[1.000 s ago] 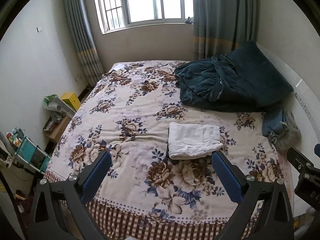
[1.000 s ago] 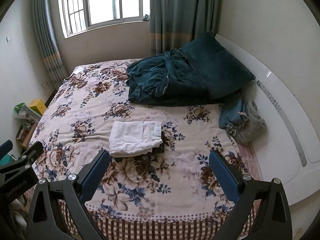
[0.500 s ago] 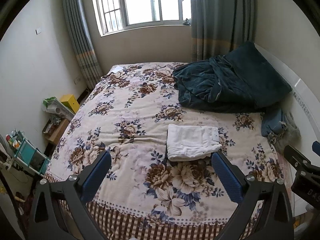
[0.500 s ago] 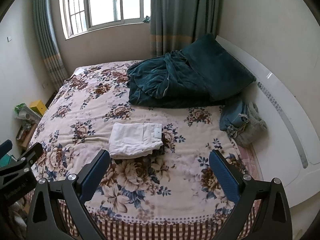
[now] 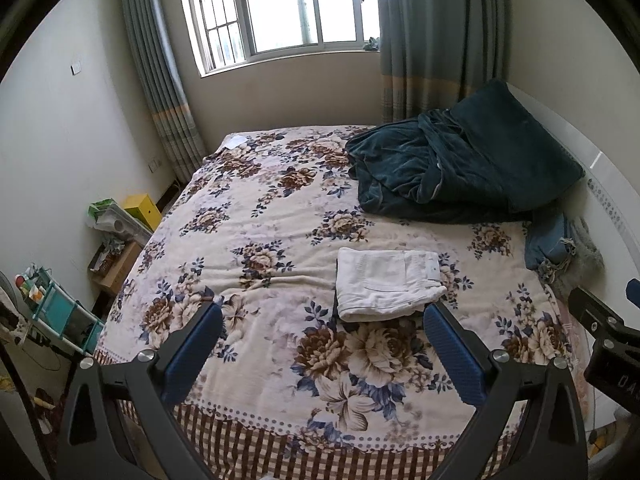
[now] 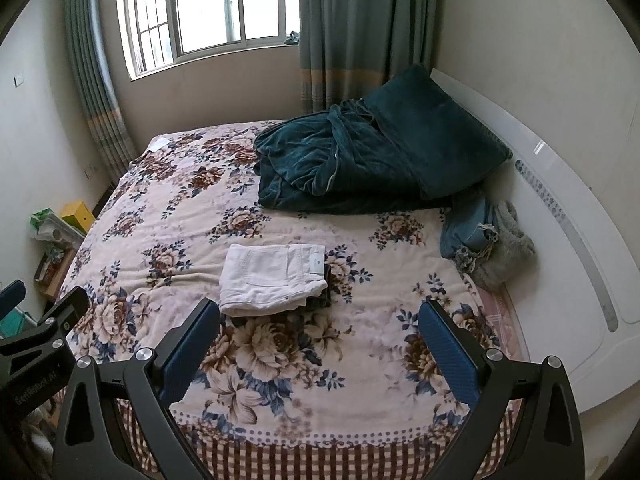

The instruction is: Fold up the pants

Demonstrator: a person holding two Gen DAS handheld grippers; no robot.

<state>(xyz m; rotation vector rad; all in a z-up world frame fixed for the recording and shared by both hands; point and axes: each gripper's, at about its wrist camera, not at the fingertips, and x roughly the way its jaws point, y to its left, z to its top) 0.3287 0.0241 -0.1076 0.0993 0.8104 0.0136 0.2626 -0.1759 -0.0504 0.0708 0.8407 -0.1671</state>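
Observation:
White pants (image 5: pixel 386 282) lie folded in a neat rectangle on the floral bedspread (image 5: pixel 260 240), on top of a dark garment whose edge shows at their right in the right wrist view (image 6: pixel 322 298). The pants also show in the right wrist view (image 6: pixel 270 280). My left gripper (image 5: pixel 322 332) is open and empty, held above the bed's near edge, short of the pants. My right gripper (image 6: pixel 320 330) is open and empty, also near the foot of the bed, to the right of the pants.
A dark teal blanket and pillow (image 5: pixel 460 172) are heaped at the far right of the bed. Blue and grey clothes (image 6: pixel 486 240) lie by the white headboard (image 6: pixel 568 216). Shelves and boxes (image 5: pixel 116 220) stand on the floor at left. A window (image 5: pixel 288 8) is behind.
Both grippers have drawn back and risen a little from the bed. The folded pants have not moved. Both grippers stay open.

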